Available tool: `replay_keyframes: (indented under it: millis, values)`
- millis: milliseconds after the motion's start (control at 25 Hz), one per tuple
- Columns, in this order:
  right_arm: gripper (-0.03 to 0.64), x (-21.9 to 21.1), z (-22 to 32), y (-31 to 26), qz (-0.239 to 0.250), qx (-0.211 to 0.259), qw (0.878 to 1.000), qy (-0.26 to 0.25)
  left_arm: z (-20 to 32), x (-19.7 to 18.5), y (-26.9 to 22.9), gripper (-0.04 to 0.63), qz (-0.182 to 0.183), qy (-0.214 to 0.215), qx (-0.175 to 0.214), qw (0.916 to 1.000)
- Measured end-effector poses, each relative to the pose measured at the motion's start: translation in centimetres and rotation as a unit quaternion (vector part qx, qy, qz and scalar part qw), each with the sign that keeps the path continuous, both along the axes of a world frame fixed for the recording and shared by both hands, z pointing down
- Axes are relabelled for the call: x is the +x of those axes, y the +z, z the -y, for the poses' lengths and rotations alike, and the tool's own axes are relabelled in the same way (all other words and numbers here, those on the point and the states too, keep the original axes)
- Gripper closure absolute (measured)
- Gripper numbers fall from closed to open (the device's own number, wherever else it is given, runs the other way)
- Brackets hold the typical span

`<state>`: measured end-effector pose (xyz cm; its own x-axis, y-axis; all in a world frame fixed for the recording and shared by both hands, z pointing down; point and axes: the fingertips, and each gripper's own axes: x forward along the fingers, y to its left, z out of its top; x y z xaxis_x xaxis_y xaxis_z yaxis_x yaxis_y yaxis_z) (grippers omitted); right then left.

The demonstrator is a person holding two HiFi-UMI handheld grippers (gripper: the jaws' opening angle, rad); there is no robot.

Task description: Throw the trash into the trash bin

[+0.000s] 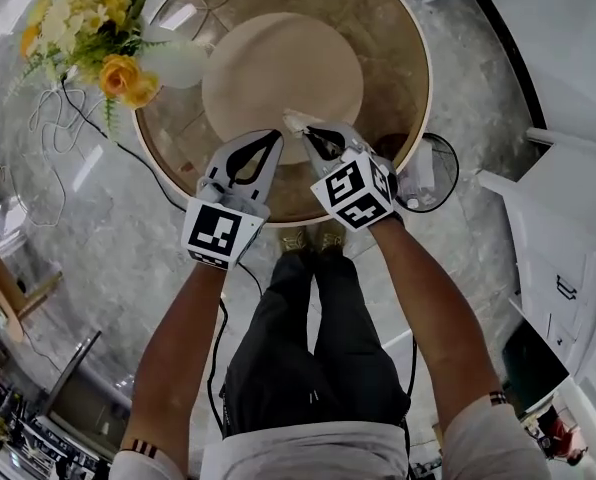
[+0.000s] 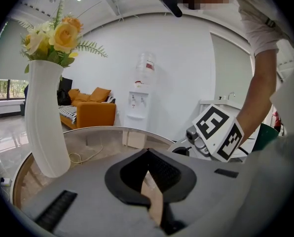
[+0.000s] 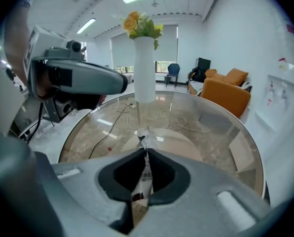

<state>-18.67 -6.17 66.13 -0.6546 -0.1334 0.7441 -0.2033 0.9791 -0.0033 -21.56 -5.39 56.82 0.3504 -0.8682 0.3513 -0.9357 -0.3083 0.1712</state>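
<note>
Grey marble floor point(image 1: 108, 238) spreads under you, and in front of you stands a round glass table point(image 1: 410, 68) on a beige disc base point(image 1: 278, 63). A white vase point(image 1: 178, 63) of yellow flowers point(image 1: 120, 73) stands on the glass near its far left edge in the head view. A loose cable point(image 1: 58, 118) trails on the floor below the flowers. An orange sofa point(image 2: 90, 110) and a water dispenser point(image 2: 139, 102) stand along the back wall.

Your right gripper point(image 1: 306, 131) is clenched on a crumpled wrapper point(image 1: 294, 121). In the right gripper view its jaws meet on the white sheet with red and dark print point(image 3: 143, 181). A small twisted end pokes out past the tips point(image 3: 145, 135). The wrapper sits just above the glass, over the near part of the beige base. It is well apart from the vase.

Your left gripper point(image 1: 277, 135) is just beside the right one, and their tips are close together over the near edge of the table. The left gripper view shows its jaws together at the tip point(image 2: 147, 152). A thin tan sliver shows in the slit behind them, and you cannot tell from that view what it is. Nothing sticks out past that gripper's tip in the head view.

The trash bin point(image 1: 455, 165), round with a dark rim and a pale liner, stands on the floor. It is at the table's right edge, just beside your right forearm in the head view. The wrapper is not over it.
</note>
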Motion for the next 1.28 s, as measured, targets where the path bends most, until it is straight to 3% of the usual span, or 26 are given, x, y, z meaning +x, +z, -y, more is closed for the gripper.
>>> replay_keyframes:
  millis: [280,520,880,1280]
  values:
    - [0.607,5.5,1.3,-6.1,0.089,0.022,0.988,0.121,1.6,5.0,-2.5,0.595,-0.025,0.029,0.026,0.9990]
    - [0.607,14.2,2.8,-9.2,0.113,0.050,0.967,0.224,3.7,11.5,-4.7,0.595,-0.047,0.062,0.042,0.9961]
    - [0.606,28.2,4.7,-6.8,0.080,0.052,0.943,0.319,5.9,21.6,-5.1,0.595,-0.055,0.121,0.040,0.9904]
    - [0.603,37.0,6.2,0.1,0.027,0.013,0.946,0.324,8.8,32.8,-1.8,0.595,-0.052,0.187,0.028,0.9805]
